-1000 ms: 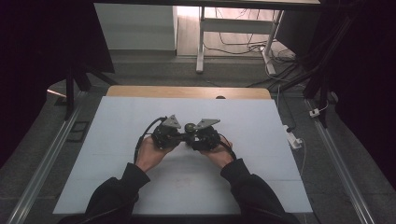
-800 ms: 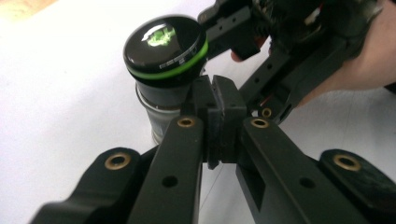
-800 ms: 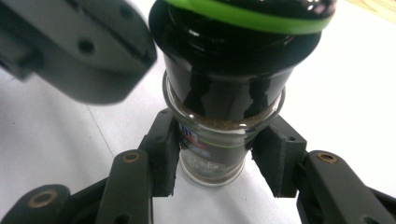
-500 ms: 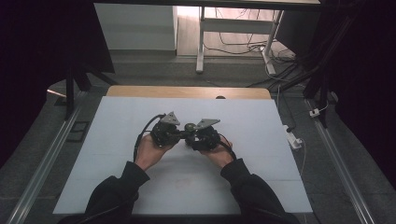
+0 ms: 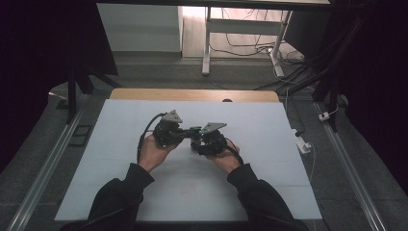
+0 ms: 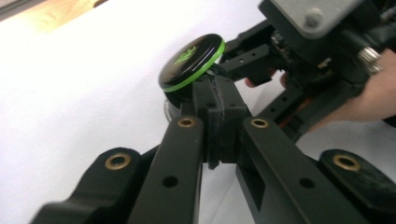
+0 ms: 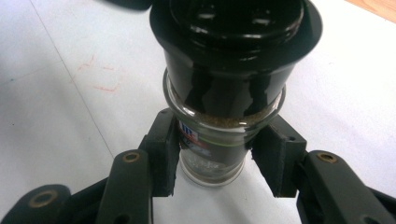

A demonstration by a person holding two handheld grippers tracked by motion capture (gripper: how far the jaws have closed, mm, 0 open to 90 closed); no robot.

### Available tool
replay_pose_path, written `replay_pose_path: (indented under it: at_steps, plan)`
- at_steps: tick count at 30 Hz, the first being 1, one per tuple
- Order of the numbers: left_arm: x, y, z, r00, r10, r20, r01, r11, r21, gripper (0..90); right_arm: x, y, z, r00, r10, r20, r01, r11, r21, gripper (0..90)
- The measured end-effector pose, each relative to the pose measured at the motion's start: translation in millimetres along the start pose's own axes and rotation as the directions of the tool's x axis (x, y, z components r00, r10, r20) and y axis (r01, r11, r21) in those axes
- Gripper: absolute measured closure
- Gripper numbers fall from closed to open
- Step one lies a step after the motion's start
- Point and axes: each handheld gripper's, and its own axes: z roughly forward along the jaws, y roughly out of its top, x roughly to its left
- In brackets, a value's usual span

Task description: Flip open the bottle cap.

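The white surface (image 5: 269,183) is lying bare around the work, giving both hands room at its middle. The person's hands are meeting there, each bringing its claw toward the other. The right claw (image 7: 217,154) is grasping the glass body of a spice jar (image 7: 212,149), pads pressing on both sides, probably to steady it against twisting. The left claw (image 6: 217,100) is clenched, its pads squeezed together on what looks like the edge of the jar's black flip lid (image 6: 191,60) with the green rim, which is standing tilted open. That pinch seems meant to lever the lid while the jar is being braced above the surface.
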Motion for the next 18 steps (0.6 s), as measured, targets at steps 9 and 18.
replay_pose_path:
  at_steps: [9, 18]
  plan:
    - [8.4, 7.1, -0.6, 0.9996, -0.018, -0.021, 0.018, 0.9998, -0.008, 88.4, 0.5, -0.1, -0.1, 1.0000, -0.006, -0.001, 0.006, 1.000, 0.002, 52.7]
    - [15.9, 7.0, 2.4, 0.9973, -0.005, -0.074, 0.007, 0.9996, 0.027, 88.4, -0.1, -0.2, -0.4, 1.0000, -0.008, -0.005, 0.008, 1.000, 0.003, 52.6]
